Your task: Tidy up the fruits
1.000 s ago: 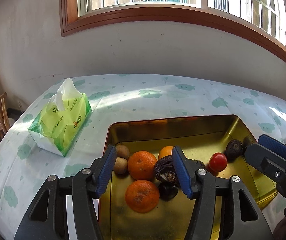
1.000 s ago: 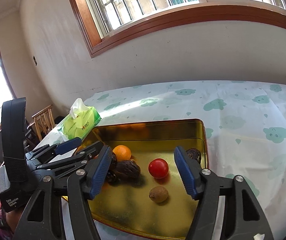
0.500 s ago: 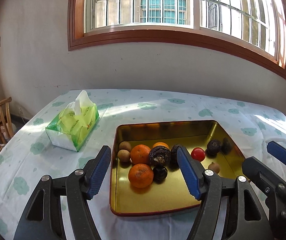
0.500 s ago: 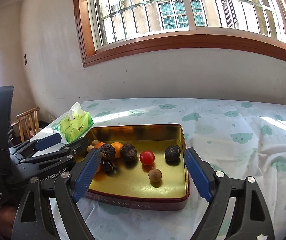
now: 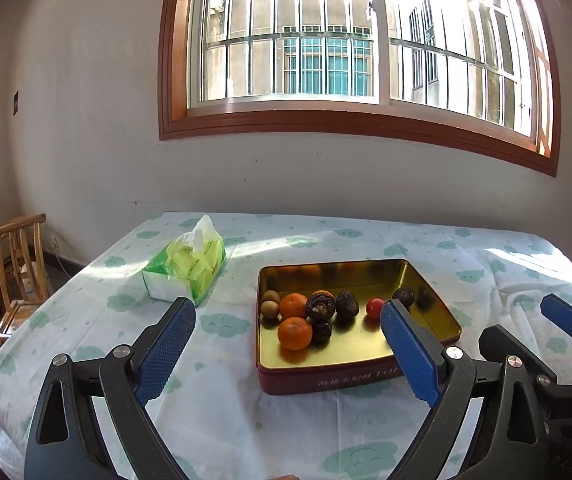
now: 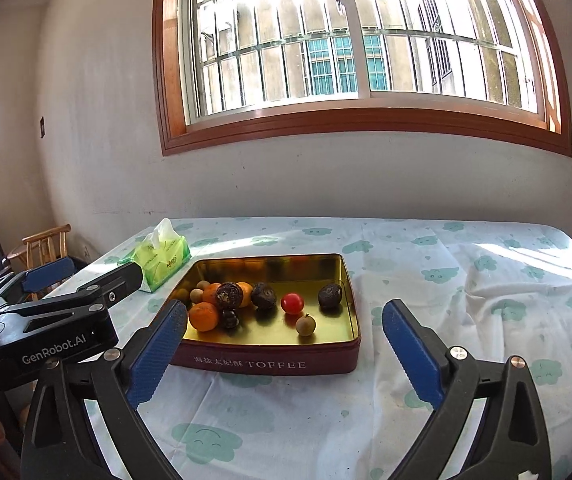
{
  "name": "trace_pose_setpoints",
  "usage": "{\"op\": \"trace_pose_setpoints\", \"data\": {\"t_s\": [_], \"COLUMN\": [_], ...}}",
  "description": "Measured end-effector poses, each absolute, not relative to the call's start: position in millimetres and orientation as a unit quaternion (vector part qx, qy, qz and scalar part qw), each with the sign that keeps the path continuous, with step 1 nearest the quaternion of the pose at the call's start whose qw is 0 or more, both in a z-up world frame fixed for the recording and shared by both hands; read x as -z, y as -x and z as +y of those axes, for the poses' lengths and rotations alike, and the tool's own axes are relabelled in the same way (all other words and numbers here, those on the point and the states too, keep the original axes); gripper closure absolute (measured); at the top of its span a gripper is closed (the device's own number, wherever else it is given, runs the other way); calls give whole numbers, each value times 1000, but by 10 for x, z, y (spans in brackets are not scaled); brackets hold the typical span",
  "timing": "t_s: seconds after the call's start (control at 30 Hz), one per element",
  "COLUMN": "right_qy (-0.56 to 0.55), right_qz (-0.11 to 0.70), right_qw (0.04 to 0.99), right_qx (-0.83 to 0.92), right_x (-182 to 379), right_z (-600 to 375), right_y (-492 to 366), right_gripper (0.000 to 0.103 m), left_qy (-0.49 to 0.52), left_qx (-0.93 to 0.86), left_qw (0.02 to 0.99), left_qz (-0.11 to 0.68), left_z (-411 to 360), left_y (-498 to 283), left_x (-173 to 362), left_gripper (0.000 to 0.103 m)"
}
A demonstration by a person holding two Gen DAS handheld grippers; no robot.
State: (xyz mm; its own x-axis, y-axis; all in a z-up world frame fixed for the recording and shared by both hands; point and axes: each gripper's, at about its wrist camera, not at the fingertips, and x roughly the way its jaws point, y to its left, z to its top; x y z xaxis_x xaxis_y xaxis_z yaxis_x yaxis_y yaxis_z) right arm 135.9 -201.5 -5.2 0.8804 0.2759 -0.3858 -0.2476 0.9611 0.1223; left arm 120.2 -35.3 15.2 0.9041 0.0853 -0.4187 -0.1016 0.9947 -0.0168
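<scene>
A gold-lined toffee tin [image 5: 360, 378] [image 6: 270, 362] sits on the table and holds several fruits: oranges [image 5: 295, 333] [image 6: 204, 317], dark wrinkled fruits [image 5: 320, 307] [image 6: 263, 296], a red tomato [image 5: 375, 307] [image 6: 292, 303] and small brown fruits [image 5: 269, 309] [image 6: 305, 325]. My left gripper [image 5: 286, 354] is open and empty, held back above the table in front of the tin. My right gripper [image 6: 284, 354] is open and empty, also in front of the tin.
A green tissue pack [image 5: 186, 270] [image 6: 160, 258] lies left of the tin. The table carries a pale cloth with green cloud prints [image 6: 466, 280]. A wooden chair [image 5: 18, 272] stands at the table's left end. A wall with a barred window lies behind.
Both grippers have pulled back and up from over the tin, so the whole tin and its front wall show now. Both stay open and empty.
</scene>
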Motion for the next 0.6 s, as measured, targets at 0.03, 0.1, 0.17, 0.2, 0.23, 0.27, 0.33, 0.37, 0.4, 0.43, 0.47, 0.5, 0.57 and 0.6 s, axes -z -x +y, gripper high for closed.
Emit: {"op": "trace_pose_setpoints", "data": {"t_s": [0.03, 0.1, 0.17, 0.2, 0.23, 0.27, 0.33, 0.37, 0.4, 0.43, 0.47, 0.5, 0.57, 0.6], "right_qy": [-34, -31, -24, -21, -18, -16, -16, -17, -18, -18, -19, -19, -18, -17], "right_qz": [201, 194, 187, 182, 178, 175, 170, 166, 163, 160, 158, 156, 152, 150], "right_qw": [970, 971, 973, 974, 975, 976, 977, 978, 979, 979, 980, 980, 981, 981], "right_qx": [-135, -136, -135, -134, -133, -131, -128, -126, -125, -123, -123, -122, -120, -120], "right_x": [20, -36, -93, -120, -144, -168, -213, -233, -258, -280, -298, -317, -353, -367], "right_z": [-2017, -2017, -2003, -1996, -1998, -1998, -2006, -2011, -2018, -2018, -2021, -2022, -2015, -2012], "right_y": [-1312, -1225, -1136, -1096, -1056, -1018, -957, -919, -888, -858, -842, -819, -780, -762], "right_gripper": [4, 4, 3, 3, 3, 2, 2, 2, 2, 2, 1, 1, 1, 1], "left_qy": [18, 14, 13, 14, 15, 18, 22, 22, 21, 19, 18, 16, 14, 14], "left_qx": [-45, -47, -43, -43, -43, -42, -41, -41, -41, -40, -39, -39, -40, -40], "left_qw": [977, 979, 980, 981, 982, 983, 984, 984, 984, 985, 985, 986, 987, 987], "left_qz": [209, 200, 192, 188, 183, 180, 173, 172, 170, 168, 166, 163, 156, 153], "left_z": [-356, -362, -361, -355, -346, -334, -322, -318, -317, -316, -317, -319, -319, -315], "left_y": [-1147, -1052, -959, -914, -869, -830, -754, -726, -699, -672, -646, -618, -567, -543], "left_x": [-182, -238, -292, -317, -343, -367, -411, -431, -449, -467, -486, -507, -545, -564], "left_gripper": [9, 9, 9, 8, 7, 5, 4, 4, 4, 4, 4, 4, 4, 3]}}
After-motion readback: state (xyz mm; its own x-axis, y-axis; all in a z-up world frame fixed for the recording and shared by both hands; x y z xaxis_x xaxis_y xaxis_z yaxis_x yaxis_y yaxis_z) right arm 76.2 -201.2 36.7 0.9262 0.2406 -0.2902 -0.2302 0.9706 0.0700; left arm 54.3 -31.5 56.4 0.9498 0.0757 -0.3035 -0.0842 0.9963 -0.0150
